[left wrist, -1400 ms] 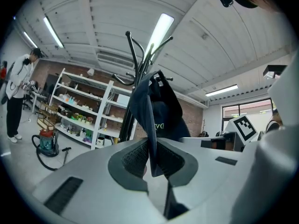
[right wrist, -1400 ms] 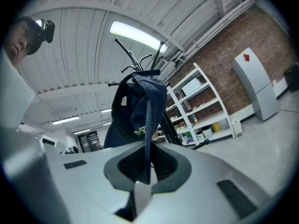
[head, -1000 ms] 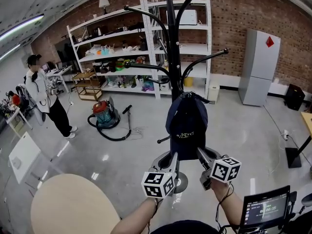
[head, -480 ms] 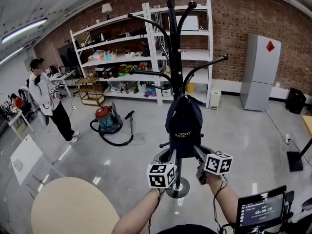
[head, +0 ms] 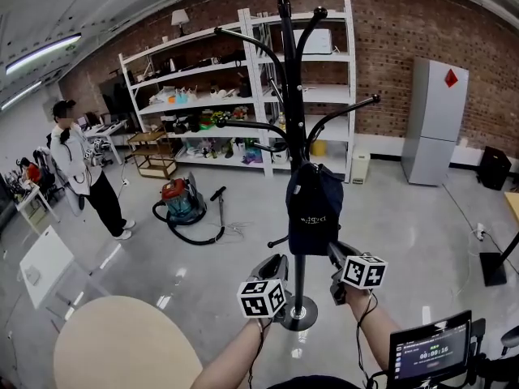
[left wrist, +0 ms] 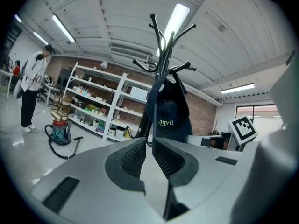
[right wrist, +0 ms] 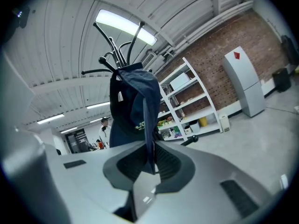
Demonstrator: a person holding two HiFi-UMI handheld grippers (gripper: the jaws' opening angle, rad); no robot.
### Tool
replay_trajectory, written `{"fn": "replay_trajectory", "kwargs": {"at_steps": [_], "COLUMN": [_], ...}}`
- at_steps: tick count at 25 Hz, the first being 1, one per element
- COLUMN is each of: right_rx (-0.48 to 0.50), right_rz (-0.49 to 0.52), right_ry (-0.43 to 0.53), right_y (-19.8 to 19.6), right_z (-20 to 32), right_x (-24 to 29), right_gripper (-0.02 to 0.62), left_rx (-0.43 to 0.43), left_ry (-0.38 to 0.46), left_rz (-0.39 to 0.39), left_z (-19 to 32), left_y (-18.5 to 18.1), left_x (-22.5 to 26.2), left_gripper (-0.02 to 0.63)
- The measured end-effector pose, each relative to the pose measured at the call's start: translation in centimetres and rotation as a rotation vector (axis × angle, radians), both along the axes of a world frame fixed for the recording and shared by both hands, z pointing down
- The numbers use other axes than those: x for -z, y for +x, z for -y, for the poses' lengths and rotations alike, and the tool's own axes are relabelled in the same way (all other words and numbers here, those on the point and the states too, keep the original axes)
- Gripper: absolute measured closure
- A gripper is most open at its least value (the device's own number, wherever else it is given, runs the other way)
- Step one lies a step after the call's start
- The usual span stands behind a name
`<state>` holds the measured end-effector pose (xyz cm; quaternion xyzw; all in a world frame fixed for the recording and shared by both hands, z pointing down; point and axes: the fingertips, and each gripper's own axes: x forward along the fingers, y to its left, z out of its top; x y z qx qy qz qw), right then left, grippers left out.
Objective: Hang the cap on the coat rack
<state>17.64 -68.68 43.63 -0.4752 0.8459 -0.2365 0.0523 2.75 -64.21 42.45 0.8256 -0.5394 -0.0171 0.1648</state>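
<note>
A dark navy cap (head: 315, 209) hangs from a hook on the black coat rack (head: 285, 71), with its brim pointing down along the pole. My left gripper (head: 281, 259) is shut on the brim's left edge. That edge runs as a thin dark strip between the pads in the left gripper view, where the cap (left wrist: 170, 115) hangs above the left gripper (left wrist: 148, 146). My right gripper (head: 332, 254) holds the brim's right edge. Its jaws have just been opening slightly, but the right gripper (right wrist: 148, 160) still has the cap (right wrist: 133, 101) between its pads.
The rack's round base (head: 298, 314) stands on the floor between my forearms. A person (head: 81, 164) stands at the left beside a vacuum cleaner (head: 180, 201). White shelves (head: 203, 96) and a grey fridge (head: 436, 112) line the brick wall. A round table (head: 122, 343) and a monitor (head: 430, 347) are close by.
The cap now hangs narrower and straighter against the pole. Both grippers have sunk a little with the brim, and more of the rack's top shows.
</note>
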Motion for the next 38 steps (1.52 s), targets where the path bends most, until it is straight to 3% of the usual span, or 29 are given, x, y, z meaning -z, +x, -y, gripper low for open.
{"fn": "replay_trajectory", "kwargs": {"at_steps": [5,14,26,30,34,38], "right_rx": [-0.021,-0.055,-0.034,0.009,0.110,0.197], "right_rz": [-0.045,-0.010,0.026,0.078,0.166,0.148], "right_ry": [0.002,-0.011,-0.024,-0.038,-0.029,0.011], "right_y": [0.3,2.0,3.8,3.2,1.9,1.3], "right_z": [0.1,-0.8,-6.1,-8.3,-11.3,-14.4], "right_x": [-0.9,-2.0,-2.4,-3.2,-3.0,-2.5], "right_gripper": [0.551,0.469,0.465,0.465,0.466,0.466], "left_rx": [-0.023,-0.029,-0.079,-0.126,-0.208,-0.239], "left_ry": [-0.018,-0.027,-0.051,-0.094,-0.159,-0.179], "left_rz": [-0.024,-0.027,-0.064,-0.098,-0.110,-0.120], "left_z": [-1.5,-2.6,-5.7,-8.1,-10.8,-12.9], "left_y": [0.4,1.1,3.3,4.6,6.3,6.6], "left_x": [-0.9,-1.9,-2.2,-4.0,-5.8,-6.2], "left_gripper": [0.565,0.565,0.565,0.565,0.565,0.565]}}
